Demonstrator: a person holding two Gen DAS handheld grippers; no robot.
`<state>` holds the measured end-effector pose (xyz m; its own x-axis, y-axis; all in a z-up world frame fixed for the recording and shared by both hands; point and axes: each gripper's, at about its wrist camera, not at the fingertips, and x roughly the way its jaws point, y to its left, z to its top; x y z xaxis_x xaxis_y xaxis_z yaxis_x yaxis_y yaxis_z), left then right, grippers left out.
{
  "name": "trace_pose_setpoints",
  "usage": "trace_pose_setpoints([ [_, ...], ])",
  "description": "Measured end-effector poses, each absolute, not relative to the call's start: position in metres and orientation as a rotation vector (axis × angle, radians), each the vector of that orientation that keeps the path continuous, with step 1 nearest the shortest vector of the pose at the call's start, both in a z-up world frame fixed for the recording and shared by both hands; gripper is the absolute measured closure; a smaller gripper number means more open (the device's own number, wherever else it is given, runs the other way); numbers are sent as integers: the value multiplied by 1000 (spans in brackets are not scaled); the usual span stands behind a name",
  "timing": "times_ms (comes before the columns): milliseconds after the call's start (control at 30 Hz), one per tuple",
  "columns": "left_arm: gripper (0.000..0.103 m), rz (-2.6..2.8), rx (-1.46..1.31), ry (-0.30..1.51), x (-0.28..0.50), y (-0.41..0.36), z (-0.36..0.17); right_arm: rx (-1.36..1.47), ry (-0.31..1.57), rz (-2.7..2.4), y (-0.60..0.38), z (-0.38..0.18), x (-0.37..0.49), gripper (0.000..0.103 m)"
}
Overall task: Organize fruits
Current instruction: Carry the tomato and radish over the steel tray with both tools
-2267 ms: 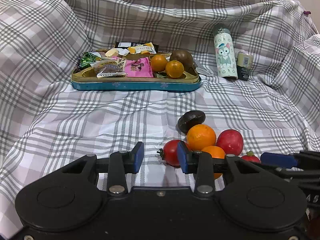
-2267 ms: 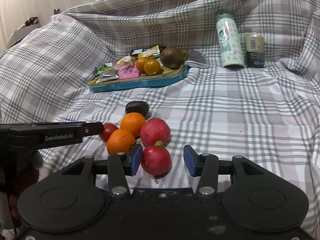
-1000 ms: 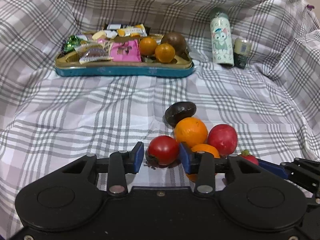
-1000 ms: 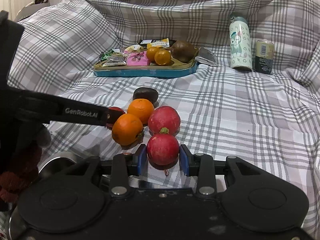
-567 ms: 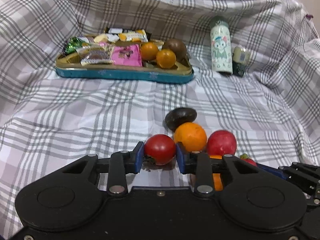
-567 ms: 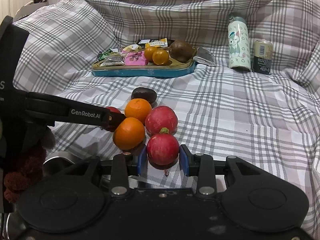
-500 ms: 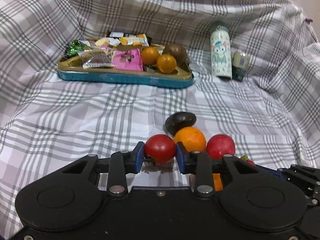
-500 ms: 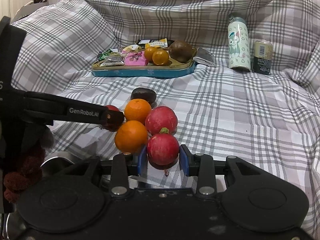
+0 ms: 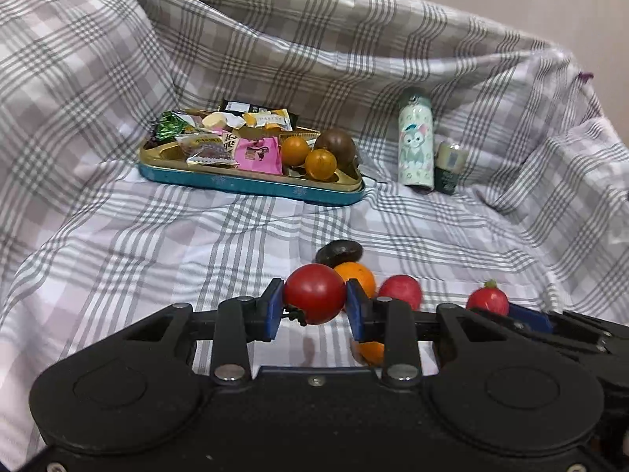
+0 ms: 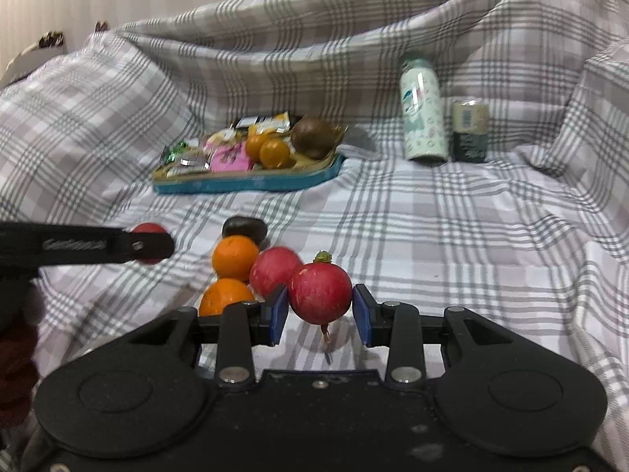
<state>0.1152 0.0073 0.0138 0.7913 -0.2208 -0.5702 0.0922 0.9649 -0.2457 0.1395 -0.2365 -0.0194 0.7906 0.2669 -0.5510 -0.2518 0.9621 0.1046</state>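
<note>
Plaid cloth [image 9: 157, 244] covers the whole work surface and rises in folds behind. Nearest me, my left gripper [image 9: 314, 308] is clamped on a red tomato [image 9: 314, 293]; my right gripper [image 10: 320, 314] is clamped on a red radish-like fruit [image 10: 320, 289], stem up, root hanging below. Just beyond lie two oranges [image 10: 235, 257], touching, a second red fruit [image 10: 273, 269] and a dark oval fruit [image 10: 243, 228]. Further back I see a blue-rimmed tray [image 9: 251, 187] with snack packets, two small oranges [image 9: 320, 164] and a brown fruit [image 9: 335, 144]. Right of it stand a patterned bottle [image 9: 415, 143] and a small can [image 9: 450, 167].
</note>
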Motion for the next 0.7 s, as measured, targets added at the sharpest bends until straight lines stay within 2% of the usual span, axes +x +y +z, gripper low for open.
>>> trace_pose_setpoints([
  [400,61,-136,-167,699,42,-5,34,109,580,278,-245,5,77,66],
  [700,61,-152,-94,729,5,-29,25,95,617,237,-237,3,16,66],
])
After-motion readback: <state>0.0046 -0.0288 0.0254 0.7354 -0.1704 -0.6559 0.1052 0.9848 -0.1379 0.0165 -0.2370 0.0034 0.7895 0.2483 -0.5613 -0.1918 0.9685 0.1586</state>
